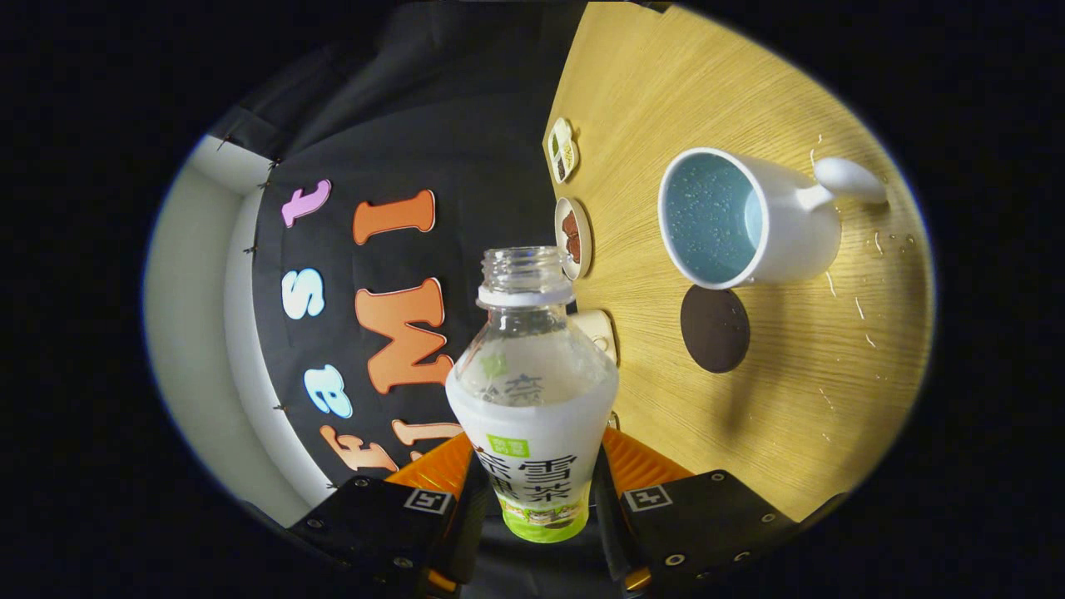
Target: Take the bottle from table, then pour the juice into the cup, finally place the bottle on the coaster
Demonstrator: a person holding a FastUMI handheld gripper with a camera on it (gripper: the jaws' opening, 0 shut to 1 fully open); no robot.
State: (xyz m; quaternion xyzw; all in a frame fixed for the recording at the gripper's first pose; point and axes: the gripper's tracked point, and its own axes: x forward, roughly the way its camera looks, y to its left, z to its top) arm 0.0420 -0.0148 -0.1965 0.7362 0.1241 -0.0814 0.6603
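Observation:
My gripper [532, 491] is shut on a clear, uncapped plastic bottle [532, 391] with a white and green label, both fingers pressing on its lower body. The whole view is rolled sideways, so the wooden table [782, 399] stands on edge beside the bottle. The bottle's open mouth [526, 268] points past the table's edge toward the booth wall. A white cup [749, 218] with a pale blue inside and a side handle stands on the table, beyond and beside the bottle. A dark round coaster [715, 328] lies flat just next to the cup's base, nearer to me.
Three small flat items lie along the table's edge: a sectioned white dish [563, 150], a round one with brown content [573, 237], and a beige tag [601, 331] behind the bottle's shoulder. Small wet drops [865, 312] dot the wood near the cup.

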